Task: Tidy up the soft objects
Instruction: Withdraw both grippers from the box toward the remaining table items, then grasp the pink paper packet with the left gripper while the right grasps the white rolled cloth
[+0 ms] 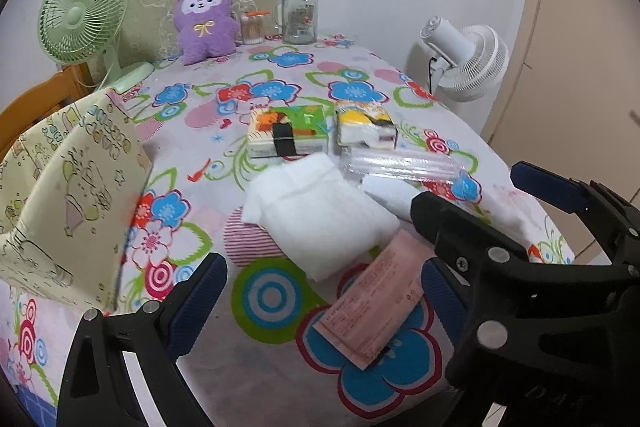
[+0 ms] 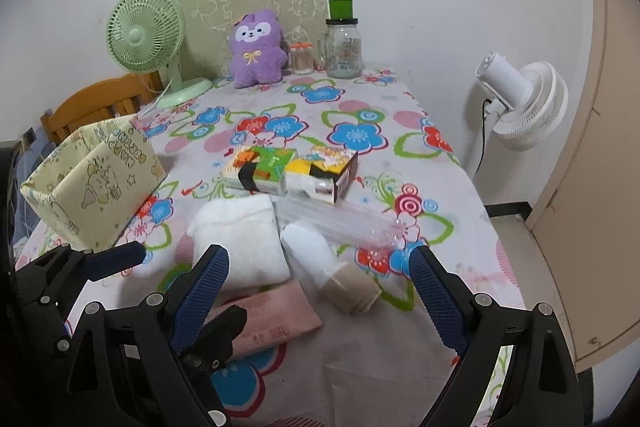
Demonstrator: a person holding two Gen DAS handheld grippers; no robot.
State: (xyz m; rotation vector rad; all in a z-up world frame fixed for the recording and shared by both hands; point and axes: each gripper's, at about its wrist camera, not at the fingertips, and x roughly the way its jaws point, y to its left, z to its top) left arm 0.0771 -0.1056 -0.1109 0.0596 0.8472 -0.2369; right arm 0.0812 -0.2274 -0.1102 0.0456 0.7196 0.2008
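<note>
A folded white towel [image 1: 320, 215] [image 2: 240, 239] lies mid-table on the flowered cloth. A pink packet [image 1: 376, 307] [image 2: 276, 319] sits just in front of it. To its right rests a rolled white cloth with a beige band [image 2: 328, 267] [image 1: 392, 191]. Behind them are two tissue packs [image 1: 288, 131] [image 1: 366, 125] [image 2: 260, 167] [image 2: 328, 171] and a clear plastic bag [image 1: 400, 165] [image 2: 340, 219]. A pale yellow fabric box [image 1: 72, 195] [image 2: 96, 175] stands at the left. My left gripper [image 1: 320, 303] [image 2: 172, 291] is open over the pink packet. My right gripper [image 2: 320, 295] [image 1: 488, 195] is open near the rolled cloth. Neither holds anything.
A purple plush [image 1: 206, 21] [image 2: 256, 49], a glass jar [image 1: 299, 17], a small toothpick jar [image 2: 301, 58] and a green fan [image 1: 82, 21] stand along the back wall. A white fan [image 2: 520, 103] stands off the table's right edge. A wooden chair [image 2: 96, 107] is at the left.
</note>
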